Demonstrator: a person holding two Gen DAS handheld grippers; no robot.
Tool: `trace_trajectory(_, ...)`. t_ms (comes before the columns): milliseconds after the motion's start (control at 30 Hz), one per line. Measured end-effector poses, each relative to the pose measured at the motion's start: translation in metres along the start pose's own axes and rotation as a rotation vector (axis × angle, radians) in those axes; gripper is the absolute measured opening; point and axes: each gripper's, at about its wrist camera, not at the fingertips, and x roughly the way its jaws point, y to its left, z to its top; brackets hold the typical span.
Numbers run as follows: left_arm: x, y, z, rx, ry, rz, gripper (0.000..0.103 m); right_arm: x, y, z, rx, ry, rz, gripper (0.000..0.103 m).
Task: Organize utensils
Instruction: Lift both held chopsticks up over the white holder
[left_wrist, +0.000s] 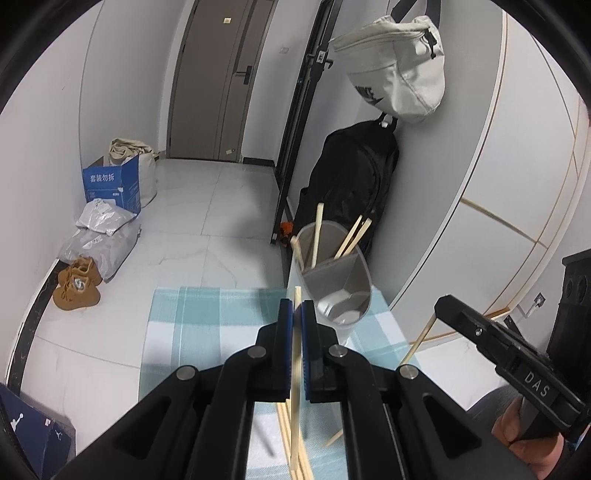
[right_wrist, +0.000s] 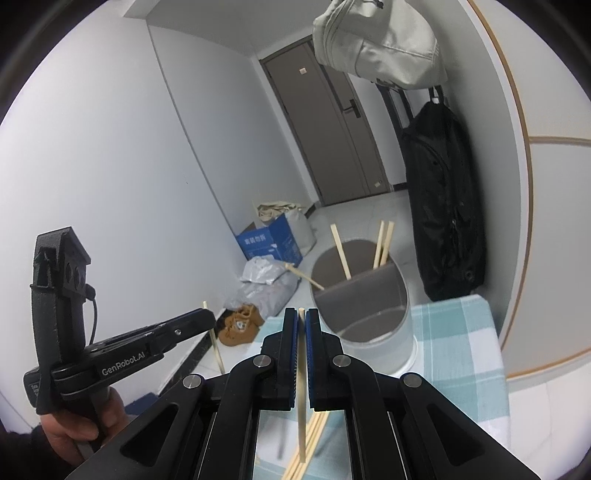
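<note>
The left tongs (left_wrist: 297, 314) are clamped on a pale wooden chopstick (left_wrist: 296, 369) that stands upright between the blue pads, above the counter covered by a teal-and-white checked cloth (left_wrist: 207, 325). The right tongs (right_wrist: 301, 325) are likewise clamped on a second pale wooden chopstick (right_wrist: 302, 398), held nearly vertical.

Just ahead of both stands the translucent grey oval utensil holder with a centre divider (left_wrist: 334, 280), near the cloth's far right corner. Four chopsticks (left_wrist: 317, 232) lean in its rear compartment, their tips fanning out over the rim; the front compartment shows only its bare floor. More loose chopsticks (right_wrist: 314, 443) lie on the cloth beneath the tongs.

The counter's far edge drops to pale tiled floor (left_wrist: 221, 206) right behind the holder, and a grey wall (left_wrist: 461, 177) runs close along its right side. A long black bag (left_wrist: 351, 177) hangs against that wall behind the holder, with a white canvas bag (left_wrist: 399, 70) above it.
</note>
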Motion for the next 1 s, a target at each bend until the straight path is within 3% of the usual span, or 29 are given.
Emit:
trace_trajectory(533,0.017,-0.025,0.093,-0.013,-0.086,-0.043,0.0,0.003,-0.017,0.108,-0.015,-0.066,0.004,0.004)
trace_trajectory(767,0.037,-0.026,0.126,-0.015,-0.112,-0.054,0.0,0.025,-0.028,0.154,-0.03,-0.088,-0.013,0.004)
trace_trajectory(1000,0.062,-0.016,0.139,-0.001,-0.142,-0.013,0.0,0.059,-0.042,0.18,-0.038,-0.086,-0.03,0.004)
